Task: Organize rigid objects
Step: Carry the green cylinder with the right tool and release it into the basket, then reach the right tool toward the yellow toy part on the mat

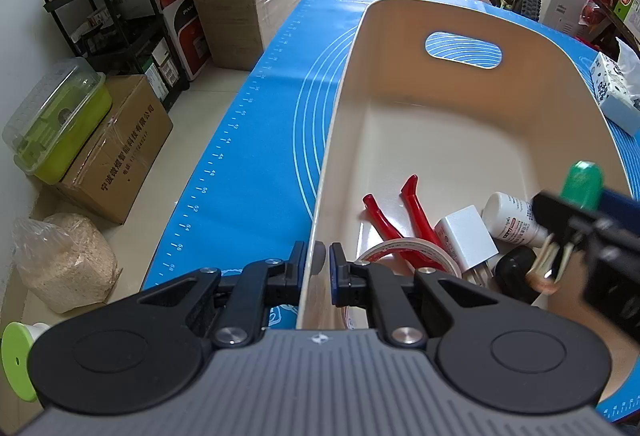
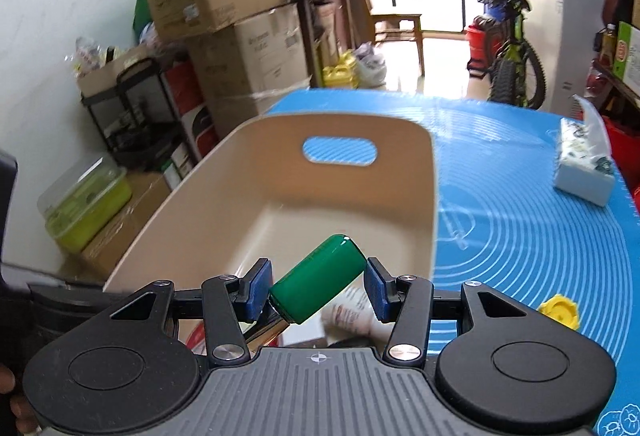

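A cream plastic bin (image 1: pixel 400 76) stands on the blue mat (image 1: pixel 256 156). My left gripper (image 1: pixel 318 256) is shut on the bin's near-left wall, one pad inside and one outside. In the bin's near end lie red-handled pliers (image 1: pixel 416 212), a tape roll (image 1: pixel 404 250), a white charger (image 1: pixel 466 240), a white bottle (image 1: pixel 512 218) and a black object (image 1: pixel 514 268). My right gripper (image 2: pixel 318 288) is shut on a green-handled brush (image 2: pixel 316 288) that sits slantwise between the blue pads, over the bin's (image 2: pixel 432 196) near end. From the left wrist, the right gripper (image 1: pixel 580 232) hangs above the bottle.
A tissue pack (image 2: pixel 584 168) lies on the mat to the right of the bin, and a yellow cap (image 2: pixel 560 310) sits near the front right. The mat's left edge drops to a floor with cardboard boxes (image 1: pixel 116 156) and a black shelf (image 1: pixel 120 16).
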`<state>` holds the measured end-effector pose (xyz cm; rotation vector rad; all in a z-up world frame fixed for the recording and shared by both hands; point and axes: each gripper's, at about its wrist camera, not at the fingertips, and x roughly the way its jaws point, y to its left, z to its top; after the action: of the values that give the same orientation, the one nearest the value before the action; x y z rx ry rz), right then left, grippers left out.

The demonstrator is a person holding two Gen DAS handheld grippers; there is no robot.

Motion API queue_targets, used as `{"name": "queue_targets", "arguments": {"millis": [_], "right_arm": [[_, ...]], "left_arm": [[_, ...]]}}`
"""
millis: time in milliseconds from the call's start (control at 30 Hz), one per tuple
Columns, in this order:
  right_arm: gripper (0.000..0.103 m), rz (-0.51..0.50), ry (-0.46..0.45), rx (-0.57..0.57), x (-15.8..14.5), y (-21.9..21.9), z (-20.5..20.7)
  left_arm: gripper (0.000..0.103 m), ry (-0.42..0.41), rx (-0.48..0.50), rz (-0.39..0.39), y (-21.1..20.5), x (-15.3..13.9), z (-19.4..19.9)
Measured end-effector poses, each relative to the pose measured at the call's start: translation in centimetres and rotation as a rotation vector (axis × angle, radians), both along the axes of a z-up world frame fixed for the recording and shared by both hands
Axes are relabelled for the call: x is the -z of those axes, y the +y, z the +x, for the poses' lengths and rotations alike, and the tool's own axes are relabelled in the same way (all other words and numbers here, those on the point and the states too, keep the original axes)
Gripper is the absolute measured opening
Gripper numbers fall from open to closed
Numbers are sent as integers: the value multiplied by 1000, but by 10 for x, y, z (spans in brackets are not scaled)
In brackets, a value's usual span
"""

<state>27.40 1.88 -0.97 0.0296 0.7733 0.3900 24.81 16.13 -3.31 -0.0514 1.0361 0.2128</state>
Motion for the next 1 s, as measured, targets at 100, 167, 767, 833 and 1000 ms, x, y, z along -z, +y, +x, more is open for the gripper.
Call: {"name": "queue_targets", "arguments": {"millis": [100, 167, 767, 833, 1000], "right_arm": [[55, -23, 33, -28, 9, 7, 1], [55, -65, 21, -54, 11, 13, -1], [46, -12, 35, -42, -1, -7, 3], [53, -7, 13, -20, -8, -15, 5], [59, 8, -32, 51, -23, -43, 7]], "left_arm": [[12, -2, 1, 0, -1, 0, 0], [12, 0, 0, 5, -1, 0, 0], [12, -1, -2, 5, -1, -1, -1], [12, -1, -2, 8, -2, -1, -1], [13, -1, -3, 9, -2, -1, -1]]}}
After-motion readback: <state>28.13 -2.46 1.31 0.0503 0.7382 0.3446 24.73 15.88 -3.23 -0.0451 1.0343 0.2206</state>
